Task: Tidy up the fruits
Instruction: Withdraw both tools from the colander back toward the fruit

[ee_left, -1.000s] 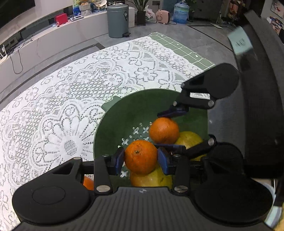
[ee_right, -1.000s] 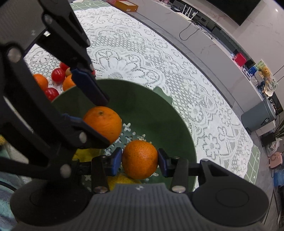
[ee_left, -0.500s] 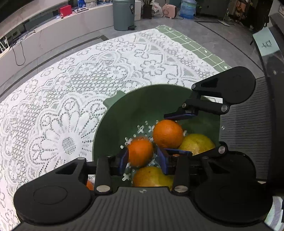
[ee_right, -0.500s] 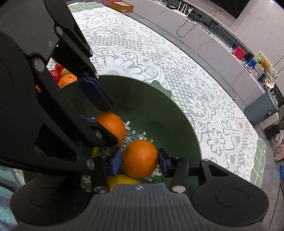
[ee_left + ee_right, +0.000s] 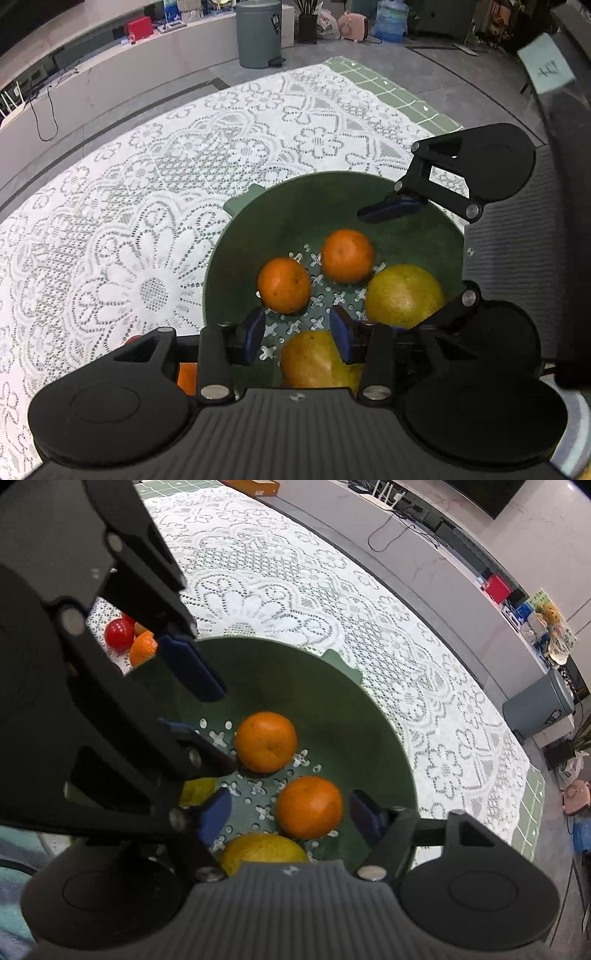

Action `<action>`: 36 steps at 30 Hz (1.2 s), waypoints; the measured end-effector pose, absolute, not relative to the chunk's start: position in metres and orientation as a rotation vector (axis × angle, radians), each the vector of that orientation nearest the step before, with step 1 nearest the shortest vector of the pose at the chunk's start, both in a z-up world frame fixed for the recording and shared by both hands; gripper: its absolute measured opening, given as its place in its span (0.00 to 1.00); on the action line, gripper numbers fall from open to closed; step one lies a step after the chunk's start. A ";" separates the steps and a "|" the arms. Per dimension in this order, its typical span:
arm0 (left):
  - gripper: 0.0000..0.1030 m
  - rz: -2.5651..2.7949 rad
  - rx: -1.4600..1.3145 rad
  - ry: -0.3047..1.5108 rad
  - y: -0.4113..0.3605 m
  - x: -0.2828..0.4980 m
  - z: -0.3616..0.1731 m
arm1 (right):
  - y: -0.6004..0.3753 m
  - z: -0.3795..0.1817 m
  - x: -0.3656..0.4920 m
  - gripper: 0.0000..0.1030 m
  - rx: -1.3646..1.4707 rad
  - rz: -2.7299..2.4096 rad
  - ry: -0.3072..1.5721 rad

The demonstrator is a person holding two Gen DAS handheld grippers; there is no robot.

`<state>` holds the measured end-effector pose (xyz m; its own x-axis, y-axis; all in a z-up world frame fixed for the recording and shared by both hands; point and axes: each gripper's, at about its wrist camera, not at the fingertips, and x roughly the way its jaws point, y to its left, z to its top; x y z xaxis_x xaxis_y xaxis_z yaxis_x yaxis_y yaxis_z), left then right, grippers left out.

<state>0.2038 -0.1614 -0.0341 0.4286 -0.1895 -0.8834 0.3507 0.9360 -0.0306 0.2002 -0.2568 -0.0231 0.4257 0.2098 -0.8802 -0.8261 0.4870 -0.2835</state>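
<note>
Both grippers tilt steeply down over the round dark-green perforated plastic bowl (image 5: 332, 192) on the white lace tablecloth (image 5: 129, 221). The left gripper (image 5: 297, 334) has just been opening, jaws apart, empty; its orange mandarin (image 5: 283, 285) lies beyond the pads. The right gripper (image 5: 290, 818) has just spread wide, its mandarin (image 5: 309, 807) loose between untouching pads. Two yellow pears (image 5: 404, 295) lie alongside. Only the right view shows red tomatoes (image 5: 119, 634) past the rim, with open cloth farther out.

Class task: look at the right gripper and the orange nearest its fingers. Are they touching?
Apart. The right wrist view shows green bowl between the orange and each blue pad of the right gripper.
</note>
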 end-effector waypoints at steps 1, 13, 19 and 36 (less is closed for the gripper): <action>0.49 -0.341 0.164 1.073 -0.160 0.201 -0.031 | -0.256 -0.021 0.199 0.69 -0.819 0.740 0.897; 0.57 -0.307 0.131 0.972 -0.132 0.157 0.006 | -0.254 0.018 0.174 0.77 -0.738 0.627 0.865; 0.57 -0.247 0.092 0.938 -0.106 0.139 0.014 | -0.253 0.030 0.156 0.82 -0.544 0.567 0.849; 0.58 -0.093 0.020 0.884 -0.034 0.098 0.024 | -0.196 0.017 0.100 0.88 -0.196 0.516 0.864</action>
